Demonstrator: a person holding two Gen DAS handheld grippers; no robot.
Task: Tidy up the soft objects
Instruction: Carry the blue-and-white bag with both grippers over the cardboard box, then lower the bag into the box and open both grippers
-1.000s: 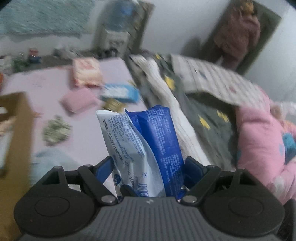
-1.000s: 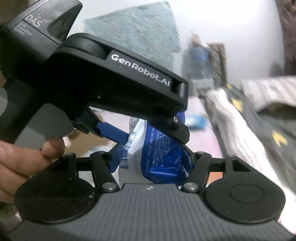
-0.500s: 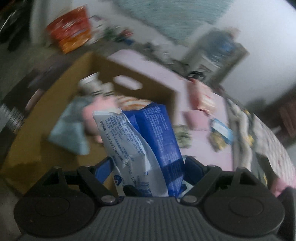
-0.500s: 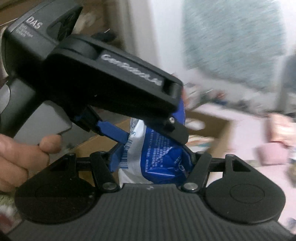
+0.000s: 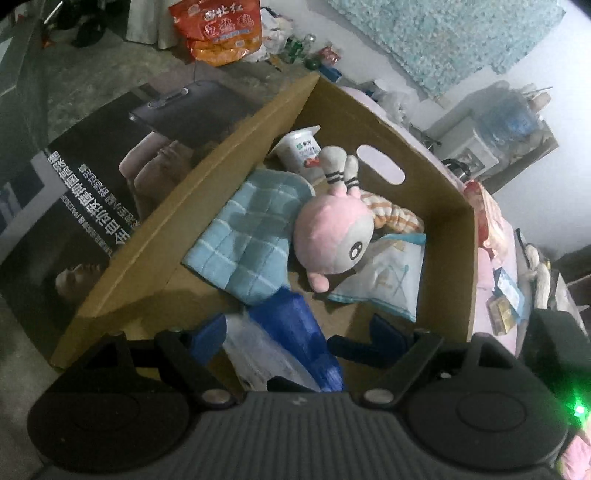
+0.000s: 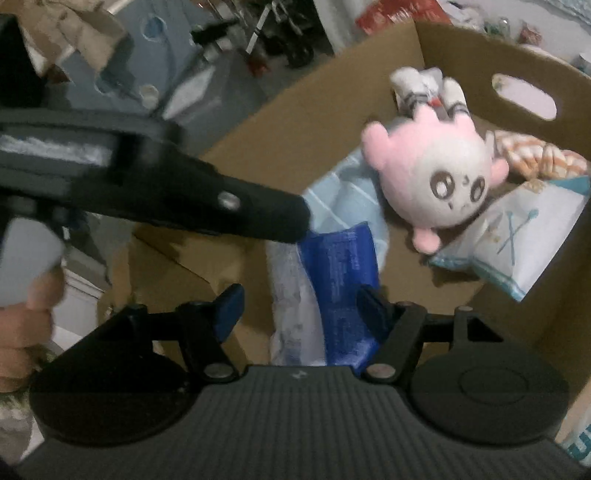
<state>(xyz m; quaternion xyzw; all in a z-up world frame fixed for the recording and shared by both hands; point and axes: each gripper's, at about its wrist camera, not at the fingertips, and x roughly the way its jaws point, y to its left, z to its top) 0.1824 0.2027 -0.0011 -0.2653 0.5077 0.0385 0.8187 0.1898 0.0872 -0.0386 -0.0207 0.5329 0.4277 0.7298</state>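
A blue and white soft pack [image 5: 291,332] hangs blurred between my open left gripper [image 5: 295,332] fingers, over the cardboard box [image 5: 207,192]. It also shows in the right wrist view [image 6: 332,288] between the spread fingers of my right gripper [image 6: 299,306]. Neither gripper presses on it. In the box lie a pink plush doll [image 5: 332,236], a light blue checked cloth [image 5: 251,236], an orange striped soft item [image 5: 391,214], a pale blue pouch [image 5: 388,280] and a white cup [image 5: 301,149]. The left gripper's body [image 6: 147,184] crosses the right wrist view.
The box stands on a printed poster [image 5: 74,206] on the floor. An orange snack bag [image 5: 218,33] lies beyond it. To the right, a pink bed surface [image 5: 495,288] holds several small packs. A water dispenser [image 5: 491,125] stands by the wall.
Both grippers have swung from the bed to over the box and opened. The blue and white pack has come out of their grip and drops lower between the fingers.
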